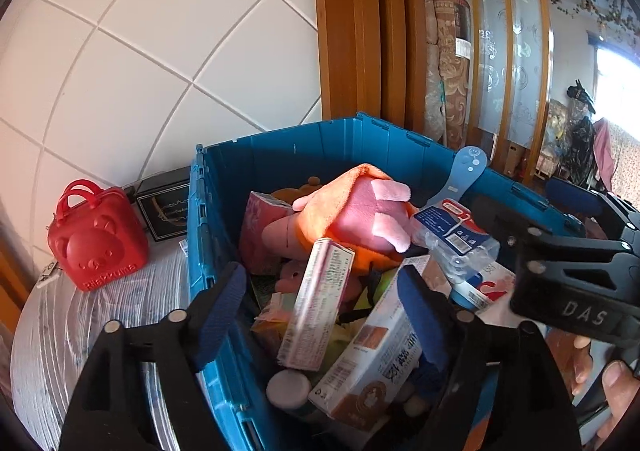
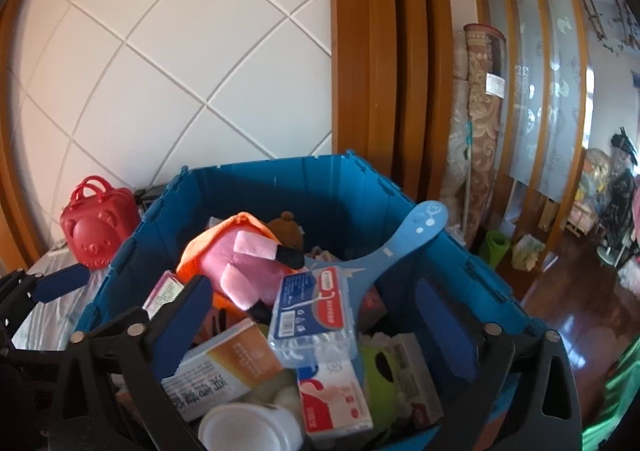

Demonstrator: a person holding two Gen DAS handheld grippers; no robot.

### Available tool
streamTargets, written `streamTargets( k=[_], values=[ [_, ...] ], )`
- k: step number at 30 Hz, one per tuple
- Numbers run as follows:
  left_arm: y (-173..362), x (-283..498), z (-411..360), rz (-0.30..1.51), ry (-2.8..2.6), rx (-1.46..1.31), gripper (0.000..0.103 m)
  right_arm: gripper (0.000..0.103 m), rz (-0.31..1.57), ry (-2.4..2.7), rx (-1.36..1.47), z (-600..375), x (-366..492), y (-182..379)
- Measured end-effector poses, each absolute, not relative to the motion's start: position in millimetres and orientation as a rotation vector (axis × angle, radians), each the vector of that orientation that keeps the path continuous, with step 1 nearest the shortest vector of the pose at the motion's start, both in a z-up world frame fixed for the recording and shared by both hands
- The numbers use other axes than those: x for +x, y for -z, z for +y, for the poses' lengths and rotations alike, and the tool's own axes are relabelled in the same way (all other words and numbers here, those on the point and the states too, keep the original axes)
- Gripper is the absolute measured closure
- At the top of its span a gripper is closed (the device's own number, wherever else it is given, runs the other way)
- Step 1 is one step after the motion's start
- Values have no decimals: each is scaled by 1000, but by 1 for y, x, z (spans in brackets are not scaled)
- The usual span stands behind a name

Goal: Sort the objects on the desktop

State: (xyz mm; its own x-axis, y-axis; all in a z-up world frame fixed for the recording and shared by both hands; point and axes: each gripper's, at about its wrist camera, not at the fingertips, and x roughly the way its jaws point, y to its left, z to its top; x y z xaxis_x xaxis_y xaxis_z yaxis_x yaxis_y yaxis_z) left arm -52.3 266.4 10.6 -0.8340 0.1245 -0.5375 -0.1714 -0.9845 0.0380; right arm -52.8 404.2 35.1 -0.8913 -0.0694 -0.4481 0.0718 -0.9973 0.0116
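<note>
Left wrist view: the left gripper (image 1: 320,315) hangs over the near edge of the blue crate (image 1: 280,147), jaws well apart. A slim pink box (image 1: 316,307) stands between the pads, long axis running away from the camera and tilted; no pad presses on it, and it looks blurred, so probably loose. The crate is piled with a pink plush (image 1: 360,219), a floss case (image 1: 456,235), a brown-white carton (image 1: 372,363) and a white cap (image 1: 289,387). A red bag (image 1: 96,239) sits on the table outside, left of the crate. The right gripper (image 1: 576,275) shows at the right edge.

Right wrist view: the right gripper (image 2: 316,323) has its jaws fully spread and grips nothing. The floss case (image 2: 312,311) lies between the pads, just ahead, resting on the carton (image 2: 224,367) and a red-white pack (image 2: 336,395). A blue paddle (image 2: 404,239) leans on the crate's (image 2: 280,187) far-right wall. The left gripper (image 2: 60,279) is visible at the left edge.

Judgement: both items lie in the crate; the next pick lies outside it, and the left hand is nearer the red bag (image 2: 96,227).
</note>
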Motion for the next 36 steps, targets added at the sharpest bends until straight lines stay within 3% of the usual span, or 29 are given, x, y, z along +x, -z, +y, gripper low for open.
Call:
streamTargets(
  k=[4, 14, 16, 17, 36],
  values=[
    [-15, -36, 263, 115, -2888, -796, 15, 0, -10, 2995, 676, 411, -33, -42],
    [-38, 24, 236, 30, -2952, -621, 14, 0, -54, 3018, 685, 408, 31, -53],
    [-40, 36, 228, -14, -2943, -584, 2, 0, -54, 3027, 688, 401, 44, -55],
    [-40, 38, 226, -17, -2942, -571, 1, 0, -54, 3037, 693, 398, 51, -55],
    [-37, 77, 216, 86, -2919, -636, 1, 0, -40, 3086, 745, 376, 109, -56]
  ],
)
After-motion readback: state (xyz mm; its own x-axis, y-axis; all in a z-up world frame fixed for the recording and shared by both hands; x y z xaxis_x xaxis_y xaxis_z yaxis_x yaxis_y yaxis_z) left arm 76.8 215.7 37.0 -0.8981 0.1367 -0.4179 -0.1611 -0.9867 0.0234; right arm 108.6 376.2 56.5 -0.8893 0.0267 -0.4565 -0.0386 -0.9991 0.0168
